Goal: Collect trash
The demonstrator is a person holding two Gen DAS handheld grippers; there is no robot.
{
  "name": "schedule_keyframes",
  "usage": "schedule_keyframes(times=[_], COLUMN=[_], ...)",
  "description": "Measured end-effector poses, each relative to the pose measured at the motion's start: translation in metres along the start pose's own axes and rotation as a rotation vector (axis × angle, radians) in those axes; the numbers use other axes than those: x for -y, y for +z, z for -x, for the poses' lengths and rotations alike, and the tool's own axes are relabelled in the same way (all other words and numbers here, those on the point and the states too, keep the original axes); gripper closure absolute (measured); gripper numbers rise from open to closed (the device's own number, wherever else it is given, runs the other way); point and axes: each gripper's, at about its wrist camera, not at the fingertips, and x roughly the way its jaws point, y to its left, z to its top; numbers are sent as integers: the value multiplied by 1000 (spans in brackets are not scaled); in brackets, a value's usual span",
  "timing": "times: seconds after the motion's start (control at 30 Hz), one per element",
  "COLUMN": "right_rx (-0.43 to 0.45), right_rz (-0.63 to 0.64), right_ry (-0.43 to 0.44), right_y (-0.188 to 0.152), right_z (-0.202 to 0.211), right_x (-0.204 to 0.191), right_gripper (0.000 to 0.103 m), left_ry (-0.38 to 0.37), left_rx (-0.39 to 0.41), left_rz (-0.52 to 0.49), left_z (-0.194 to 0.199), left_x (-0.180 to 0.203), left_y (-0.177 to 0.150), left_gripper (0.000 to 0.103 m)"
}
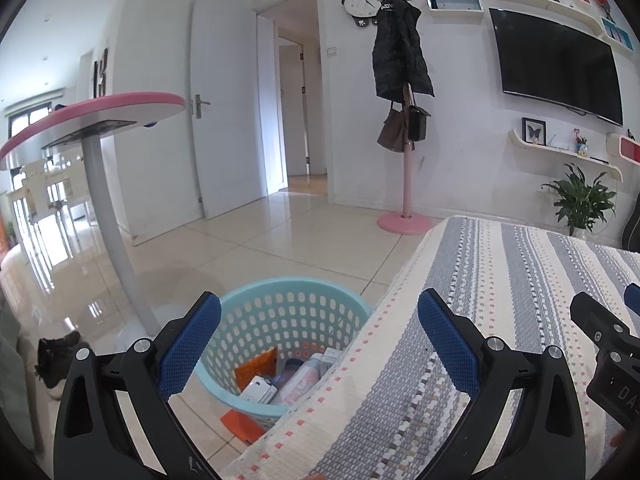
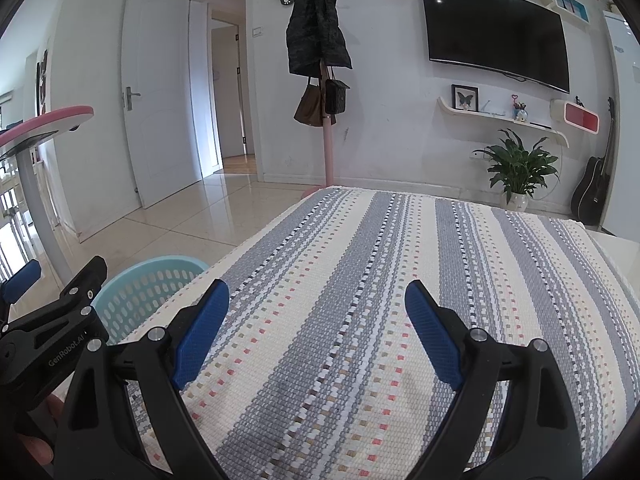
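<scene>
A light blue perforated basket (image 1: 288,308) stands on the floor beside the table's left edge; its rim also shows in the right wrist view (image 2: 148,276). It holds several pieces of trash: an orange packet (image 1: 258,368), a white box (image 1: 258,390) and a pink-white pack (image 1: 300,380). An orange scrap (image 1: 240,424) lies on the floor by the basket. My left gripper (image 1: 320,340) is open and empty, above the basket and the table edge. My right gripper (image 2: 316,332) is open and empty over the striped tablecloth (image 2: 360,280).
A round pink-rimmed table (image 1: 92,120) on a grey pole stands to the left. A pink coat rack (image 1: 404,120) with a black jacket, a TV (image 1: 560,76) and a potted plant (image 1: 580,204) are at the far wall. A guitar (image 2: 596,184) leans at the right.
</scene>
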Motion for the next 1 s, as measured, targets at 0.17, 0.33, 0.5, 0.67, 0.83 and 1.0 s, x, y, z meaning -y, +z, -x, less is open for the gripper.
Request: schedule_keyframes(times=[0.17,0.33,0.5,0.67,0.83,1.0], right_rx=[0,-1,-3,-3,-3,-4], right_rz=[1,2,2,4,2,-1], right_ry=[-1,-2,-2,-4,-6,-7], right_y=[0,0,0,1,0,0], right_z=[0,-1,-1,-1,-1,-1], right_x=[0,0,0,0,0,0], right_gripper=[18,18,18,18,18,18], left_ry=[-1,-1,0,3,-4,-18], left_rx=[3,4,1,5,-19,-32], left_rz=[-7,-4,-5,-14,15,27], left_z=[2,3,4,5,1,-3], left_x=[2,2,2,4,-2,-5], left_y=[0,0,0,-1,0,0], left_gripper=[8,8,8,7,7,7])
